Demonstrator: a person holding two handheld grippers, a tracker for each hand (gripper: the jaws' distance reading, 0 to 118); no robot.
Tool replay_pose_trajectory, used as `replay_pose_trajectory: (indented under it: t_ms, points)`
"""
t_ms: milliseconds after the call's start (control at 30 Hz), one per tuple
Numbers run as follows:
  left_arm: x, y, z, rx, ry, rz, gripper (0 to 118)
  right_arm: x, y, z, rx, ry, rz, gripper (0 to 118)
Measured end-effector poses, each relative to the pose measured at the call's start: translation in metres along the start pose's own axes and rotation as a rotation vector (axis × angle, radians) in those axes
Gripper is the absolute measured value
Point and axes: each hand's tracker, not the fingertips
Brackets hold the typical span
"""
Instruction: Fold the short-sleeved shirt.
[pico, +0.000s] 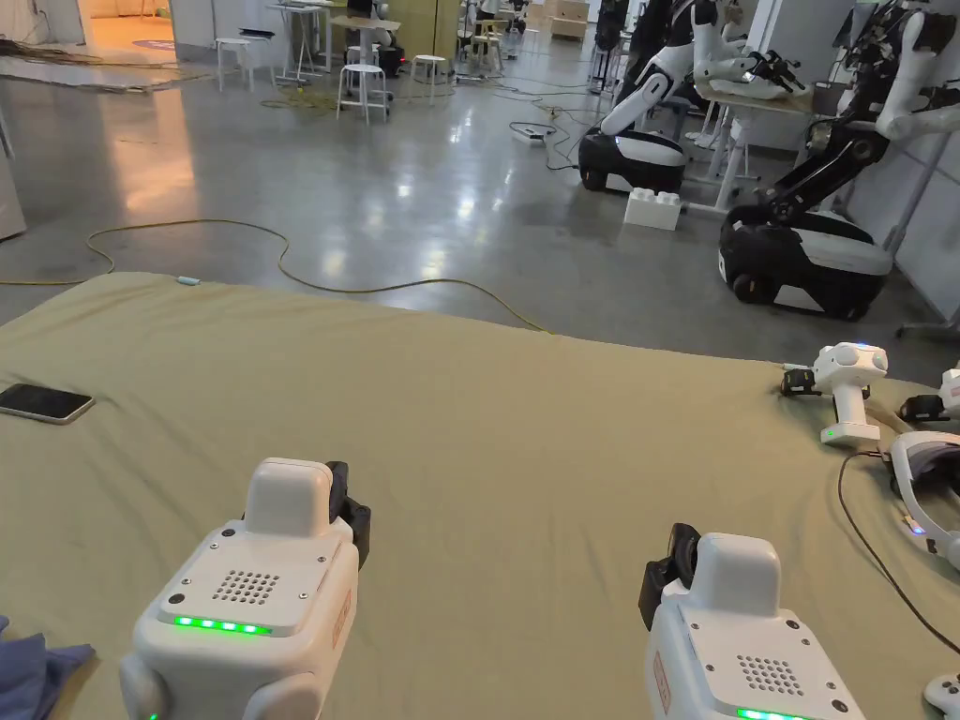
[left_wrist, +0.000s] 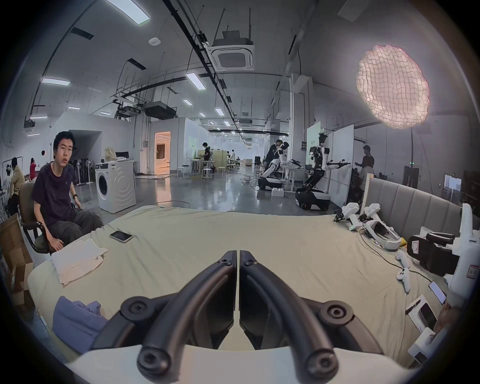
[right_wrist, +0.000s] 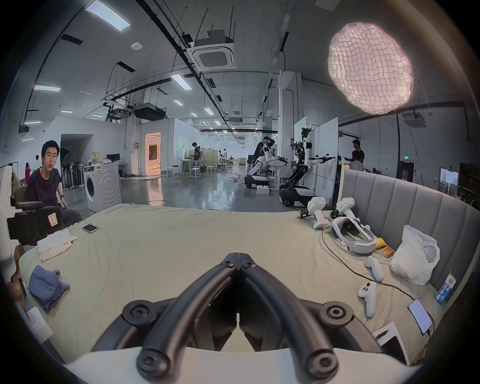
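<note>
Both jaws pressed together on nothing: left gripper (left_wrist: 238, 256) and right gripper (right_wrist: 238, 257) held level above the bare middle of the bed sheet (pico: 525, 441), tips aimed at the far edge, no cloth between them. Folding not yet begun. Crumpled blue shirt (right_wrist: 46, 285) heaped at the near left edge of the bed, well apart from the right gripper and just to the left of the left one; sleeves and collar buried in the bunch, so impossible to tell which part lies on top. Likely first trouble: a blind pinch into that heap, catching two layers at once or a fistful of sheet with it, and dragging the whole lump instead of opening it out. Also a risk of picking the wrong garment, with a folded white cloth (left_wrist: 78, 256) lying farther along the left edge, near a phone (left_wrist: 121, 236). Spreading the shirt toward the centre looks safe; spreading it rightward less so, given the headset (right_wrist: 354, 237), the cable (right_wrist: 345, 265), two white controllers (right_wrist: 367, 296) and a second phone (right_wrist: 420, 315) crowding the right side, where a sweeping hem could snag the cable or push something off. Seated person (left_wrist: 55, 197) close to the far left corner, so a wide left swing not advisable.
</note>
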Motion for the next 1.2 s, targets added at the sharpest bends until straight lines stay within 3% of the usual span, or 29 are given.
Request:
replay_pose_trajectory:
  t_ms: [33, 67, 133, 167, 233, 367, 500, 733, 833, 933, 1200]
  points:
    - [0.001, 0.0, 0.001, 0.003, -0.005, -0.008, 4, 0.0, 0.0, 0.0, -0.001, 0.001, 0.004, 1]
    - [0.001, 0.0, 0.001, 0.003, -0.007, -0.022, 11, -0.001, 0.0, 0.0, -0.002, -0.002, 0.011, 14]
    - [0.004, -0.001, 0.001, 0.003, 0.0, -0.05, 24, -0.002, -0.001, 0.0, 0.002, -0.017, 0.029, 52]
    - [0.005, -0.001, 0.002, 0.004, 0.005, -0.058, 40, -0.001, -0.001, 0.0, 0.006, -0.019, 0.031, 74]
    - [0.005, -0.001, 0.003, 0.006, 0.008, -0.048, 63, 0.002, -0.003, 0.0, 0.013, -0.016, 0.031, 78]
    - [-0.002, 0.001, 0.004, 0.002, 0.004, 0.04, 73, 0.002, -0.003, 0.0, 0.003, -0.039, 0.034, 114]
    - [-0.006, 0.003, 0.004, -0.002, 0.009, 0.068, 85, 0.009, -0.007, 0.002, 0.019, -0.02, -0.003, 116]
    - [-0.008, 0.004, 0.008, 0.049, 0.021, 0.065, 85, 0.016, -0.004, -0.002, -0.033, 0.012, -0.076, 116]
    - [-0.012, 0.005, 0.007, 0.047, 0.0, 0.073, 85, 0.016, -0.004, 0.0, -0.008, 0.013, -0.073, 116]
    - [-0.014, 0.003, 0.004, 0.036, 0.007, 0.084, 86, 0.01, -0.003, 0.002, 0.019, -0.025, -0.01, 116]
    - [-0.016, -0.001, 0.004, 0.043, 0.007, 0.06, 86, 0.009, 0.001, -0.007, -0.065, -0.107, -0.118, 116]
